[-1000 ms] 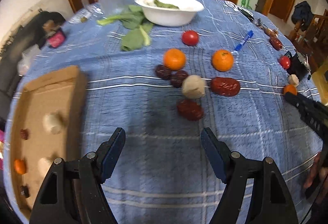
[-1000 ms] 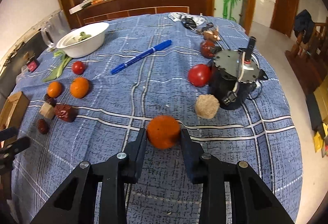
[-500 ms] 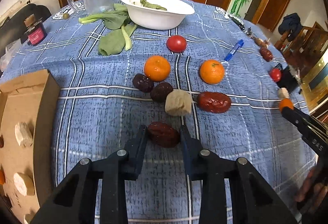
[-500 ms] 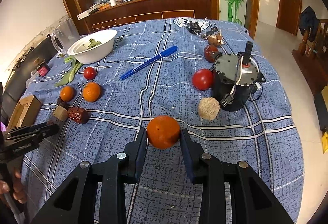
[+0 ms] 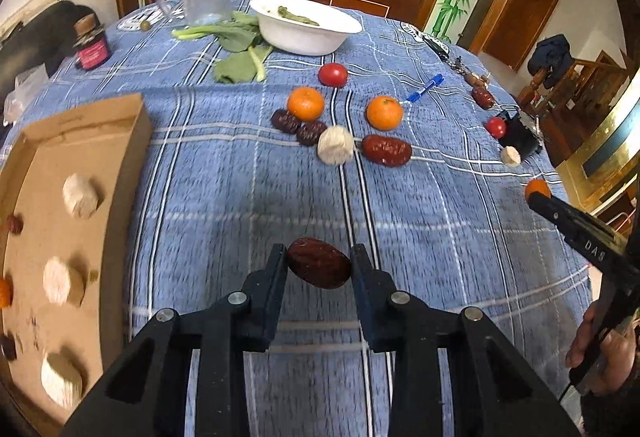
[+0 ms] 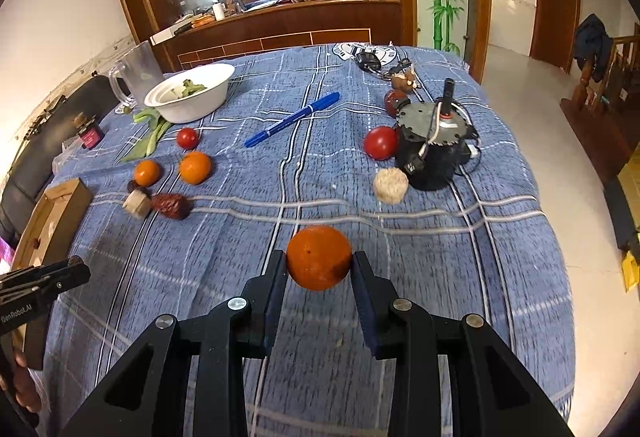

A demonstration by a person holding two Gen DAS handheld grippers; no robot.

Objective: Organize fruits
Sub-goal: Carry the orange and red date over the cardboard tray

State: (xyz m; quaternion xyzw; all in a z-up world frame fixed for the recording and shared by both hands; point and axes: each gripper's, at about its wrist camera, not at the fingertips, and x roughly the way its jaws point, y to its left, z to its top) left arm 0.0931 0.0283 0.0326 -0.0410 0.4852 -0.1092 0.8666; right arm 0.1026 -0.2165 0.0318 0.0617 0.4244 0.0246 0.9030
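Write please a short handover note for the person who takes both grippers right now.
Left gripper: shut on a red date, above the cloth.
Right gripper: shut on an orange.
Cardboard tray at far left already holds several pale cakes, dates and an orange.
Left on the table: two oranges, two tomatoes, dates, pale cakes.

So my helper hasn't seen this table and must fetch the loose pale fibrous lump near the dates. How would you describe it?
Start at the white bowl at the far side of the blue tablecloth and come toward the camera past the two oranges. The pale lump sits between a dark date and a bigger glossy red date. It is the only cream, rough-textured piece in that row.
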